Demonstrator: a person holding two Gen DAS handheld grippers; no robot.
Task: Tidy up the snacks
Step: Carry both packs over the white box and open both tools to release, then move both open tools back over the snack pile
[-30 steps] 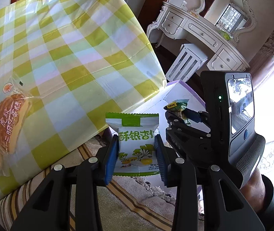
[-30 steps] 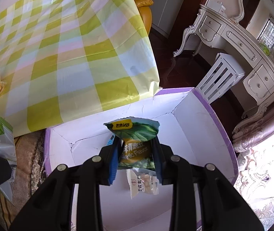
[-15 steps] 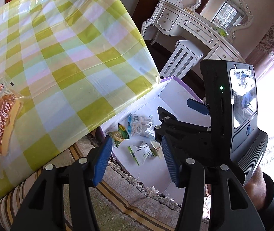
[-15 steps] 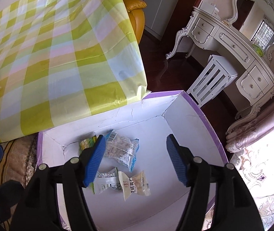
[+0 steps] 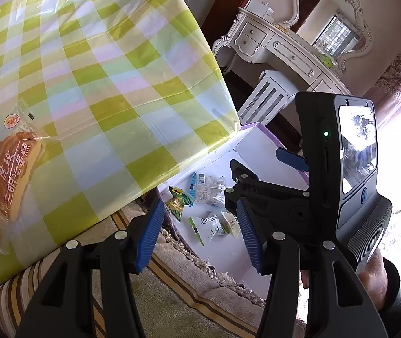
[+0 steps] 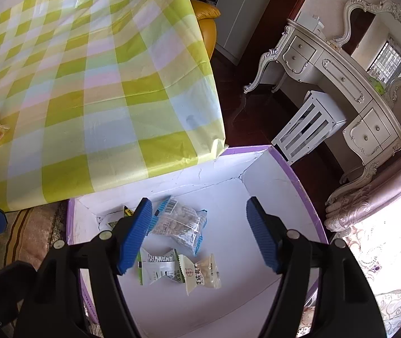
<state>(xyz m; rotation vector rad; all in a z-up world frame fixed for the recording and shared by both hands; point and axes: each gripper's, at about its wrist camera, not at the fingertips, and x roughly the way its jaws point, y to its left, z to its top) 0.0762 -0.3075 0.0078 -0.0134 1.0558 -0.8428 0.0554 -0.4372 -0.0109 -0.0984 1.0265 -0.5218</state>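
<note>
On the far left, a wrapped sandwich cake [image 5: 8,174] lies on the checked bench [image 5: 101,84], well apart from everything else and not yet sorted.

Moving right, the left tongs [image 5: 197,231] hang over the gap between the bench edge and the purple-rimmed box [image 6: 293,174] on the floor. A second ago they pinched a green-and-white packet [image 6: 158,267]; their jaws opened in that second and now stand moderately wide with nothing between them. That packet lies flat on the white box floor, touching a cream packet [image 6: 203,273].

Further right, the right tongs [image 6: 200,236] hover directly above the box. They were clamped on a green pea packet [image 5: 179,204] a second ago; their jaws have just been opening and are wide and empty. The pea packet has landed near the box's back left corner, just beside a clear packet with blue ends [image 6: 180,225]. In the right wrist view a blue finger [image 6: 135,233] hides most of the pea packet.

So both tongs let go at nearly the same time, and 4 snacks are in the box. By my judgement this double drop is finished, and the next call is back to the bench for the cake on the left, which looks larger and softer than the small packets.
</note>
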